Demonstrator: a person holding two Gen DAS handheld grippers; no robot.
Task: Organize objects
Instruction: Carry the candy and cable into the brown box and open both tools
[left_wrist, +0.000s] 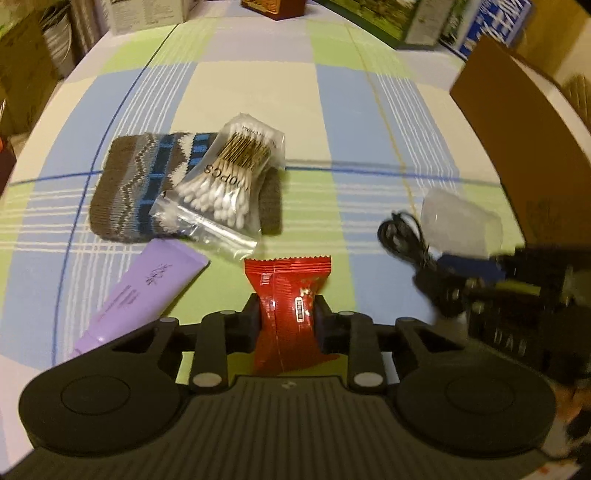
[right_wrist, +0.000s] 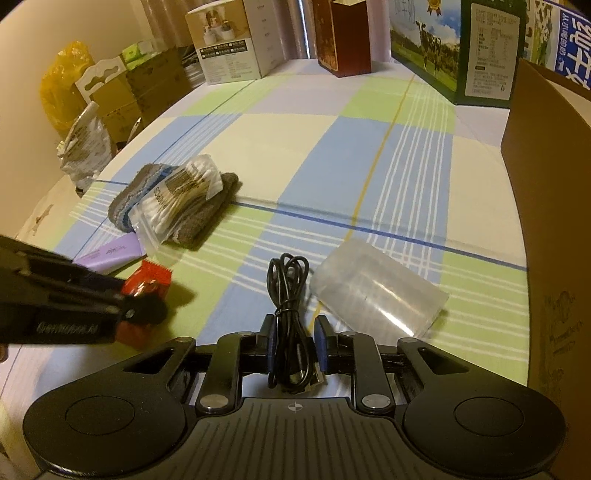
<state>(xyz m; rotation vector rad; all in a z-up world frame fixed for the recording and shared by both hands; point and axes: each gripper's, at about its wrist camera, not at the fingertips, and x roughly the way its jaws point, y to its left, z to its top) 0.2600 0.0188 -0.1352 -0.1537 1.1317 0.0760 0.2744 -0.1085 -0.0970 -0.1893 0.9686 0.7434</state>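
Note:
My left gripper (left_wrist: 286, 308) is shut on a red snack packet (left_wrist: 288, 295), pinching it at its waist on the checked tablecloth; the same packet (right_wrist: 147, 277) shows red in the right wrist view. My right gripper (right_wrist: 293, 326) is shut on a coiled black cable (right_wrist: 290, 291), whose bundle runs between the blue pads; the cable (left_wrist: 406, 240) shows blurred in the left wrist view. A bag of cotton swabs (left_wrist: 225, 181) lies on a folded knit sock (left_wrist: 147, 184). A purple tube (left_wrist: 144, 291) lies beside the red packet. A clear plastic case (right_wrist: 376, 288) rests right of the cable.
A brown cardboard box (right_wrist: 546, 221) stands along the right side of the table. Printed cartons (right_wrist: 454, 48) and a dark red box (right_wrist: 347, 37) line the far edge. Bags and boxes (right_wrist: 85, 110) crowd the floor beyond the left edge.

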